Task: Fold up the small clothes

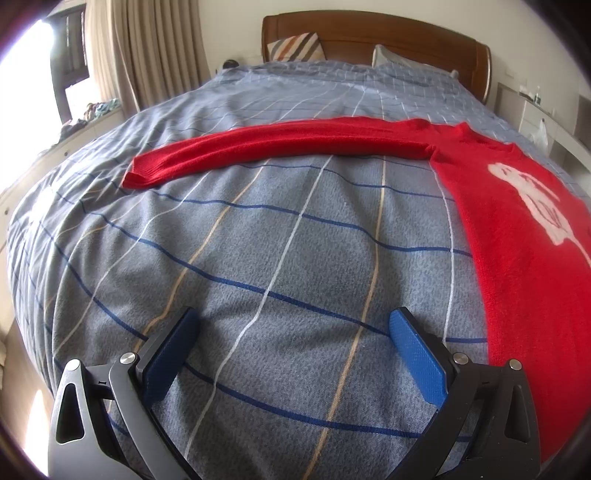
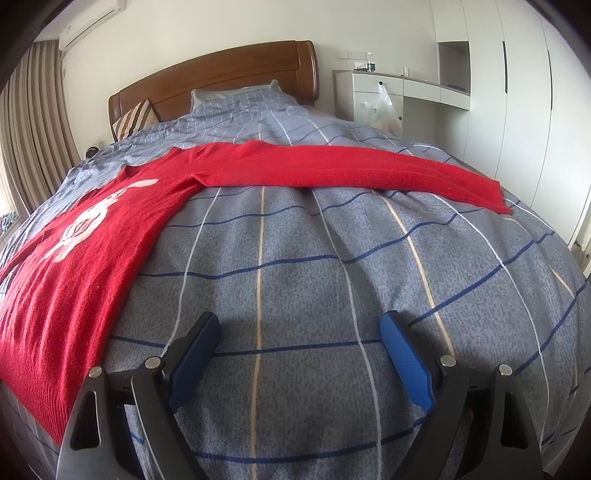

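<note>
A red sweater (image 1: 517, 236) with a white print lies flat on the bed, both sleeves stretched out sideways. In the left wrist view its body is at the right and one sleeve (image 1: 280, 144) runs left across the bed. In the right wrist view the sweater body (image 2: 85, 251) is at the left and the other sleeve (image 2: 362, 170) runs right. My left gripper (image 1: 295, 325) is open and empty over the bedspread, left of the sweater's body. My right gripper (image 2: 299, 328) is open and empty, right of the body.
The bed has a grey-blue checked cover (image 1: 258, 240) and a wooden headboard (image 1: 373, 33) with pillows (image 1: 295, 46). Curtains and a window ledge (image 1: 85, 122) are at the left. A white desk (image 2: 402, 88) with a hanging plastic bag and wardrobes (image 2: 517, 92) stand at the right.
</note>
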Motion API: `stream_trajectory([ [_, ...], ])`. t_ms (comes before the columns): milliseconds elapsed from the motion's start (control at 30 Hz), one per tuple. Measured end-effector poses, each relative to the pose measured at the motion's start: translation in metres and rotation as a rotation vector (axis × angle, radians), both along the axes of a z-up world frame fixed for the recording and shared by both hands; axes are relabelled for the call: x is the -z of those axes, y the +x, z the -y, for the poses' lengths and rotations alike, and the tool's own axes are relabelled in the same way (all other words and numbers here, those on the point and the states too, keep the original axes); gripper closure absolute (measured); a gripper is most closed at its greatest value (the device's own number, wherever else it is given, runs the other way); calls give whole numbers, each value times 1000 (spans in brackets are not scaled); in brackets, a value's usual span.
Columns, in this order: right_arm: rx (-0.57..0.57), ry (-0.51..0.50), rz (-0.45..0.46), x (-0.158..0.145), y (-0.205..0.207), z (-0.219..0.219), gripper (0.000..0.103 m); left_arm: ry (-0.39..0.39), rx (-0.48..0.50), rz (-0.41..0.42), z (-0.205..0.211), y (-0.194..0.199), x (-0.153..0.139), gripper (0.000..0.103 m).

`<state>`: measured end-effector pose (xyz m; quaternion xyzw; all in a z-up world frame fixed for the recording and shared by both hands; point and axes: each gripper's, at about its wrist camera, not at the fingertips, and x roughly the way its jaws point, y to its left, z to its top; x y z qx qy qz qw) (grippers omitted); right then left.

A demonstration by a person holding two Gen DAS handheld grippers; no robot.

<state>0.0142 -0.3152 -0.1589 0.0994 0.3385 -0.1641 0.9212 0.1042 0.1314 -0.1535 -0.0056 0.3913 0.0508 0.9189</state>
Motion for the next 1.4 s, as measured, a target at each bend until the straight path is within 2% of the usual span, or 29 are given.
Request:
stream_trajectory([
  [1133, 3, -3, -10, -1, 1, -1, 15, 5, -1, 4, 0, 0, 1, 1],
  [1233, 24, 10, -73, -13, 4, 0, 15, 7, 1, 9, 0, 0, 1, 1],
  [1300, 90, 27, -87, -35, -1, 1, 15, 9, -1, 11, -1, 1, 1, 1],
  [1333, 118, 7, -81, -48, -5, 0, 15, 11, -2, 12, -2, 1, 1, 1],
  [1400, 175, -117, -107, -74, -9, -7, 15, 16, -6, 14, -2, 1, 1, 1],
])
